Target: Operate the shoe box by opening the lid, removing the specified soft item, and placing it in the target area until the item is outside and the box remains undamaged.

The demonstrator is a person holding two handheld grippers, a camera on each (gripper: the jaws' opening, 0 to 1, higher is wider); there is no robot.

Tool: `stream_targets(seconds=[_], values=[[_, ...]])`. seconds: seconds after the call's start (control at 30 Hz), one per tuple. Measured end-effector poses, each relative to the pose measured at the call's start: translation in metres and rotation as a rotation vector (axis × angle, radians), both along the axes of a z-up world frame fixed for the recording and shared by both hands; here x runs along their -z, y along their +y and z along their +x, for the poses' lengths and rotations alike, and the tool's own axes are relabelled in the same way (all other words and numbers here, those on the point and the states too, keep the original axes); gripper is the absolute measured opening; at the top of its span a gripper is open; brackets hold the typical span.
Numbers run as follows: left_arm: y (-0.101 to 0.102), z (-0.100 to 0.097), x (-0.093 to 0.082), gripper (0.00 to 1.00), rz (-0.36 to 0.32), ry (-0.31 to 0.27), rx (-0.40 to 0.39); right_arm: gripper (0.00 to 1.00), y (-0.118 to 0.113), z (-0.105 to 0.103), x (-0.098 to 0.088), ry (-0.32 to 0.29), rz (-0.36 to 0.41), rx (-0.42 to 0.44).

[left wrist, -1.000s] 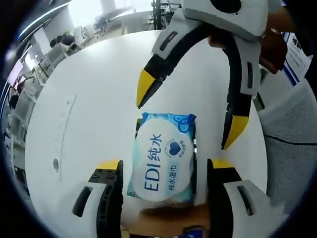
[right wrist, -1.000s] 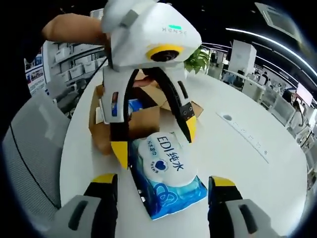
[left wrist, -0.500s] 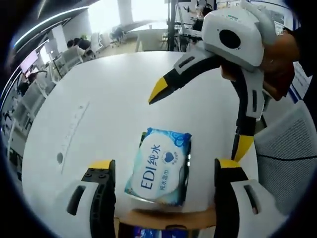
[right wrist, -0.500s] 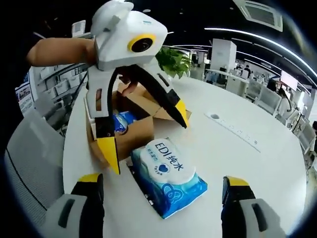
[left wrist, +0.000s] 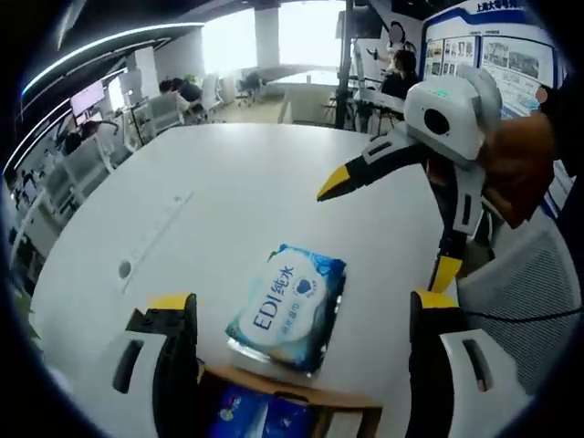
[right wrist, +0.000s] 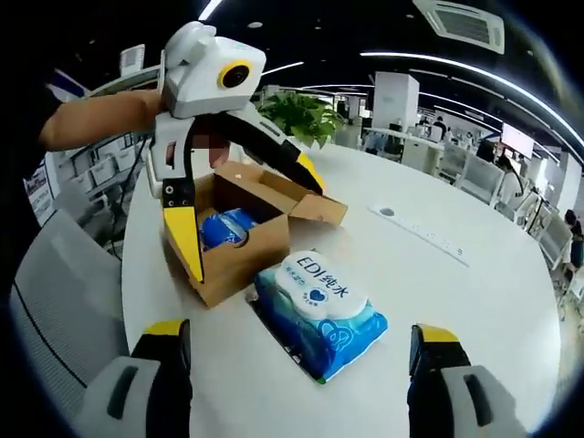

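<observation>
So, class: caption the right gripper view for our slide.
Wet wipes pack lying on white table beside the open shoe box.

White table (right wrist: 474, 301): box (right wrist: 239, 245), wipes pack (right wrist: 321, 308).

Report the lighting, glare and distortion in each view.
Left gripper view: bright windows wash out the far background; fisheye bends the white table; the wipes pack reads sharp. Right gripper view: dark ceiling with bright strip lights, the pack and cardboard box evenly lit, table edge curved.

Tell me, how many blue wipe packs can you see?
2. One wipe pack lies flat on the white table, just outside the cardboard box. Another blue pack sits inside the open box. More could be hidden underneath it.
</observation>
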State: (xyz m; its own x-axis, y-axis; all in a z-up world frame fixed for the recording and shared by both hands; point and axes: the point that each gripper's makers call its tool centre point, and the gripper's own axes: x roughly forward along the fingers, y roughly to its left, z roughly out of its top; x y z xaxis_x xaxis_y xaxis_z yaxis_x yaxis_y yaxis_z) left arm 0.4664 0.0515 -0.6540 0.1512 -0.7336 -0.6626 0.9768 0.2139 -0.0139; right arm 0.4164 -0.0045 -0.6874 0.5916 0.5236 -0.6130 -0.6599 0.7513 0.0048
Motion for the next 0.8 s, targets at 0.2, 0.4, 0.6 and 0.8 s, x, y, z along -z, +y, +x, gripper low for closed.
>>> stream_targets(seconds=[0.2, 0.4, 0.6, 0.8], values=[[0.026, -0.006, -0.004, 0.99, -0.032, -0.006, -0.057, 1.00, 0.002, -0.007, -0.002, -0.007, 0.000, 0.017], [0.049, -0.008, -0.014, 0.99, -0.067, -0.030, -0.113, 1.00, 0.005, -0.010, -0.005, -0.015, 0.005, 0.034], [0.077, -0.007, -0.021, 0.99, -0.089, -0.050, -0.173, 1.00, 0.007, -0.013, -0.008, -0.019, 0.023, 0.055], [0.101, -0.009, -0.025, 0.99, -0.093, -0.084, -0.213, 1.00, 0.010, -0.023, -0.012, -0.032, 0.020, 0.052]])
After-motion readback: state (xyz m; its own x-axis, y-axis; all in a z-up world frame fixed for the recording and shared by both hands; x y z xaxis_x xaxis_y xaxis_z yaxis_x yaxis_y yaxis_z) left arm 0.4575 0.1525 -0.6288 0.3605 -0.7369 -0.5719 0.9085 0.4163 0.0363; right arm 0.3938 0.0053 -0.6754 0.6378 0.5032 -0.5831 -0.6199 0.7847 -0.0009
